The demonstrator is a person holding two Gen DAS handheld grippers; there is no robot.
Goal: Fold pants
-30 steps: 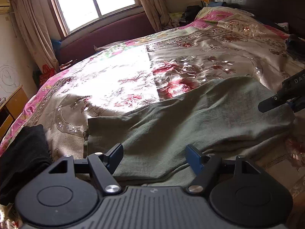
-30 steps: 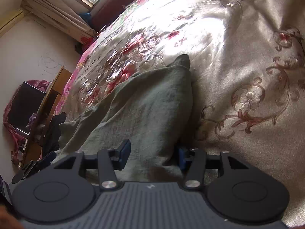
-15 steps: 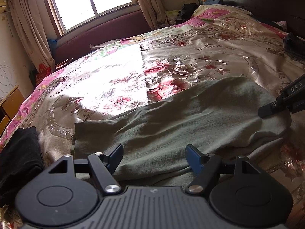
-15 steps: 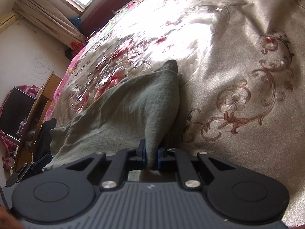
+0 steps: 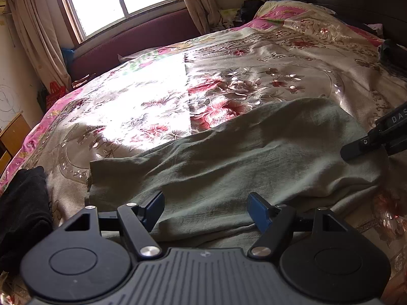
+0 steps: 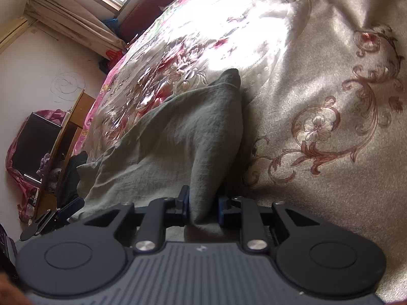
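Right wrist view: right tool (image 6: 203,207) sits at the pants' (image 6: 173,147) near end with a ridge of cloth between its jaws — they have just been opening a little, yet the pads look pressed on the fold. I'd re-close firmly on all layers before lifting, then carry that end over in one flat sweep. Left tool (image 5: 204,209) is wide open, holding nothing, hovering over the near edge — it should pin or pinch that side to stop dragging. Pants lie stretched across the bed (image 5: 318,81), partly bunched.
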